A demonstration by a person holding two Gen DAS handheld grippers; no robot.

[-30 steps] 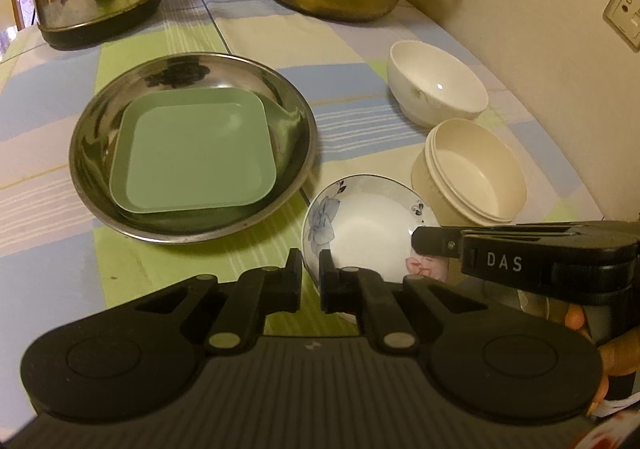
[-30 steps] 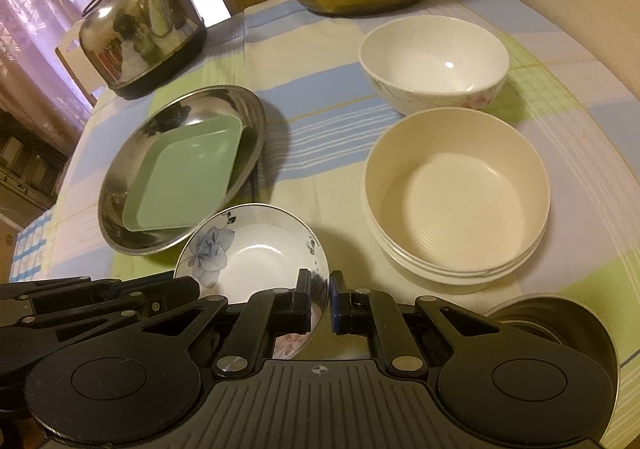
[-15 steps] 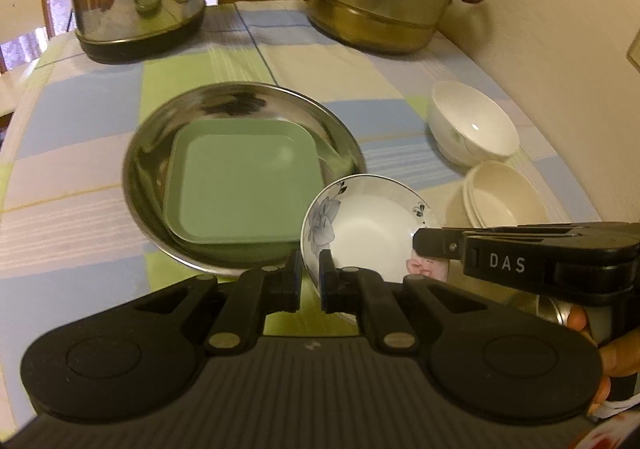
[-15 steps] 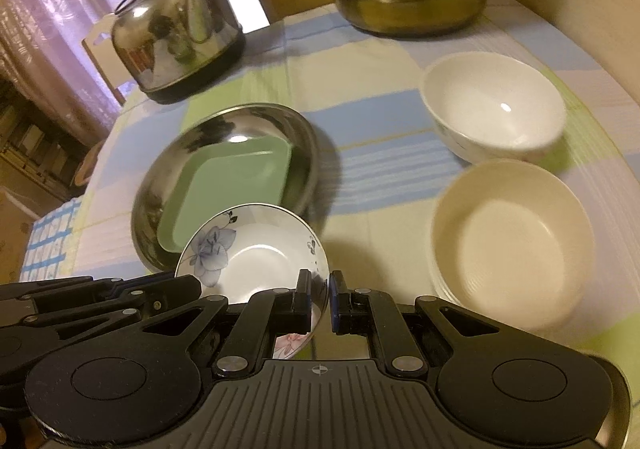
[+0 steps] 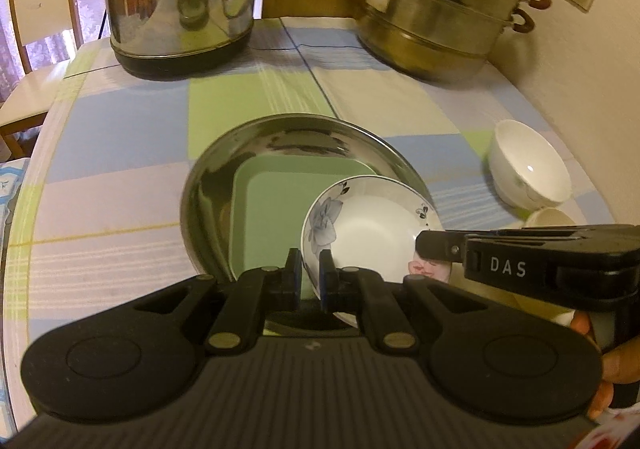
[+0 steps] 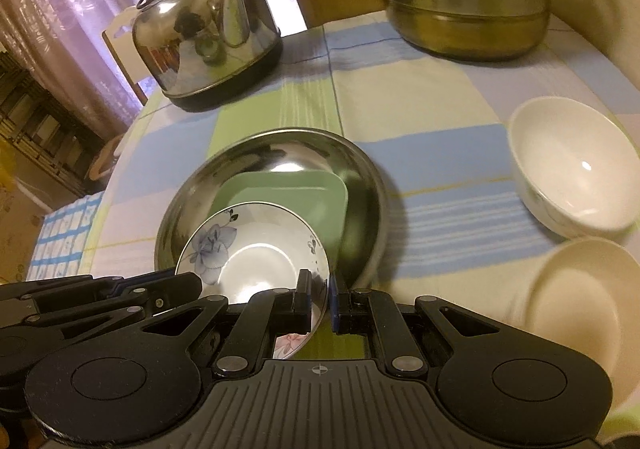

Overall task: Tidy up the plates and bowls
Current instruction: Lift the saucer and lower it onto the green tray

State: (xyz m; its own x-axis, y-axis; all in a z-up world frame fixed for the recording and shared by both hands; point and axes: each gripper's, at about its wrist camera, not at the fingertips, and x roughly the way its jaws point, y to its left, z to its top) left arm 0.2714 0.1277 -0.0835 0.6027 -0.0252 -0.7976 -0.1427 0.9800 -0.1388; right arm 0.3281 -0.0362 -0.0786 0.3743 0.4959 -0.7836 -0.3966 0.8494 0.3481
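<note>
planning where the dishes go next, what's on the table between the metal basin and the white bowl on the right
Nothing stands there. In the right wrist view, only bare striped tablecloth lies between the steel basin and the white bowl; the left wrist view agrees.

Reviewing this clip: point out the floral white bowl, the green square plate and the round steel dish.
floral white bowl (image 5: 372, 225), left wrist view, bare inner bottom.
green square plate (image 5: 272, 217), left wrist view, flat centre left of the bowl.
round steel dish (image 6: 276, 153), right wrist view, far inner wall.
</note>
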